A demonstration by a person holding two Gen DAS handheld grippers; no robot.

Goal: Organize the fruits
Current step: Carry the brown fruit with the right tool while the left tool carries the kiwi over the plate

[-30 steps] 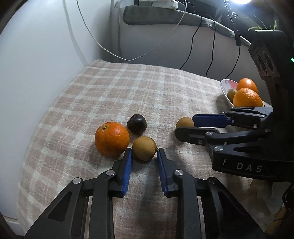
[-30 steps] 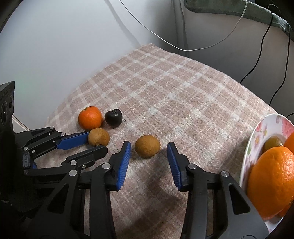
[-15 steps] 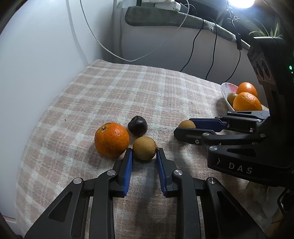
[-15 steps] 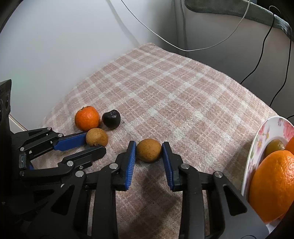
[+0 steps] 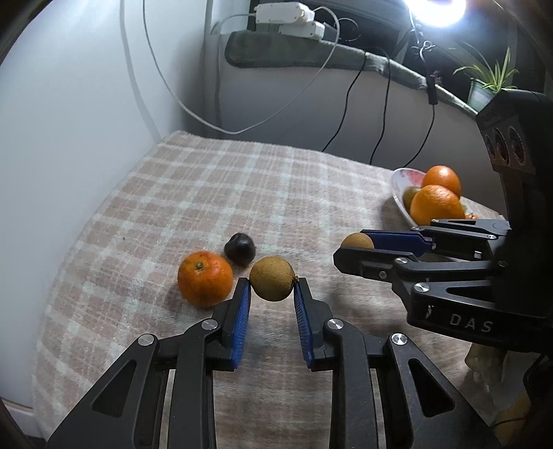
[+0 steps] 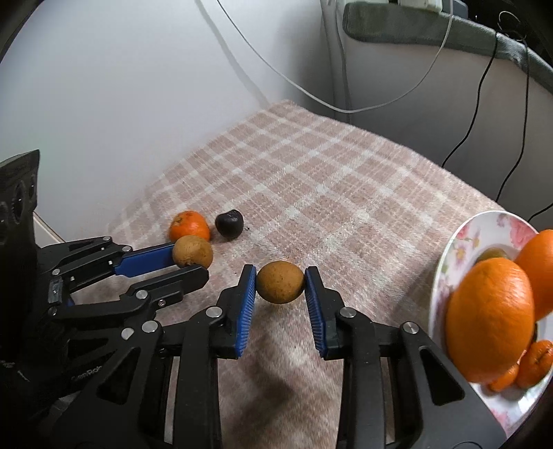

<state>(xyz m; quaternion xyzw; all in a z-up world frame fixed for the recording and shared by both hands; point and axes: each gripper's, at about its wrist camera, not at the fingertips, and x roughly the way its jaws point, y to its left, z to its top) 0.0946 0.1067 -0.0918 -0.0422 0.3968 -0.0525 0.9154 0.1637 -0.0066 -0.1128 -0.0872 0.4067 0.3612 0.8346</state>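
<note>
My left gripper (image 5: 271,286) is shut on a brown kiwi (image 5: 272,278) and holds it just above the checked cloth; it also shows in the right wrist view (image 6: 192,251). My right gripper (image 6: 280,281) is shut on a second brown kiwi (image 6: 280,282), lifted off the cloth; it shows in the left wrist view (image 5: 357,240). An orange (image 5: 205,279) and a dark plum (image 5: 240,248) lie on the cloth left of my left gripper. A flowered plate (image 6: 459,241) at the right holds two large oranges (image 6: 490,317), a green fruit and small orange pieces.
The checked cloth (image 5: 242,186) covers the table. A white wall stands at the left, and cables (image 5: 349,103) hang behind the table's far edge. A power strip (image 5: 283,13) and a potted plant (image 5: 484,86) sit on the ledge behind.
Both grippers have closed on their kiwis and lifted them off the cloth. The orange and plum have stayed in place.
</note>
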